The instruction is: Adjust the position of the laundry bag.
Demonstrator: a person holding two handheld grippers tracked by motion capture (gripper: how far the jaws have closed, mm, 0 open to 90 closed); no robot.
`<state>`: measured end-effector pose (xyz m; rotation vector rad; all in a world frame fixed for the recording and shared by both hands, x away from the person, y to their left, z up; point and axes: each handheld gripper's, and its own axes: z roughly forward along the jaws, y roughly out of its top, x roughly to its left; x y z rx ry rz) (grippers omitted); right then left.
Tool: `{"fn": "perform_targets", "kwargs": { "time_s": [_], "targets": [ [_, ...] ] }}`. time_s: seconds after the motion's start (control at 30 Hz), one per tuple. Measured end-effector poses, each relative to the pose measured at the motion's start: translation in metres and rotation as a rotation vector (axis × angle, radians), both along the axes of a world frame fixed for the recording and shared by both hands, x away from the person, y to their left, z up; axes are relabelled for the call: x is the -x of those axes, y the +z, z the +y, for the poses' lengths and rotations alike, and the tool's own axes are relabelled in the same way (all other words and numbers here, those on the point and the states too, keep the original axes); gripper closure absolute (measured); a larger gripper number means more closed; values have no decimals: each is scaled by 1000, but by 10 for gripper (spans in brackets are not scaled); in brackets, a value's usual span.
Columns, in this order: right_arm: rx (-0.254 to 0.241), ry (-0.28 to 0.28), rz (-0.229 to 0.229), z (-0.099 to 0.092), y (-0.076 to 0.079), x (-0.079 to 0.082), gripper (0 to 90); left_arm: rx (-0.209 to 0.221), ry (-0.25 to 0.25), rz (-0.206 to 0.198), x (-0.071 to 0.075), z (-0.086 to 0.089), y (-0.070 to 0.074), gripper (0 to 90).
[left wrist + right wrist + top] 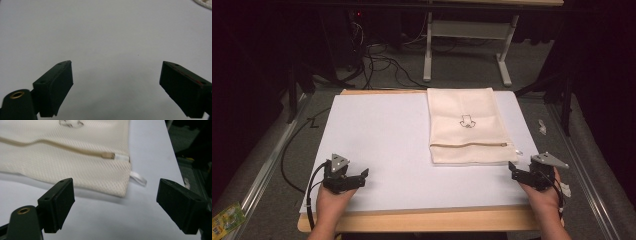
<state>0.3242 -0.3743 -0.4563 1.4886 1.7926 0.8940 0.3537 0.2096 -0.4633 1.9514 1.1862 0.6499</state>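
Nearest the high camera, two hands are seen at the counter's front edge, each carrying a gripper. On the left gripper [346,176] the jaws are spread wide over bare white surface, with nothing between them. On the right gripper [528,173] the jaws are likewise spread and empty, aimed toward the cream mesh zip bag [468,125], which lies flat on the counter's far right part, its zipper [50,145] closed and running near the front edge. A small white loop tag [138,178] sticks out at the bag's near right corner.

Work on the bag is judged not yet begun: neither gripper touches it. A short reach by the right gripper to that corner or the zipper pull would probably be called for next, with the left brought across to steady the fabric.

A white sheet [382,145] covers the wooden counter [427,221]. Beyond it, grey floor, loose cables [382,62] and a table frame [467,30] stand in a dim room.
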Motion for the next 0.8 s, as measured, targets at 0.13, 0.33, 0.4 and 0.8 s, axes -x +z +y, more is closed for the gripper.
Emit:
{"fn": "perform_targets", "kwargs": {
  "time_s": [0.13,0.33,0.4,0.8],
  "targets": [
    [-38,28,-24,1,7,1,145,3,9,-38,5,-3,6,138],
    [-27,31,-31,2,10,1,130,68,46,0,0,5,4,152],
    [-43,25,-33,0,10,2,132,88,42,21,-1,5,3,167],
    [-57,47,-21,0,9,0,151,154,-129,89,-32,-95,5,246]
  ]
}}
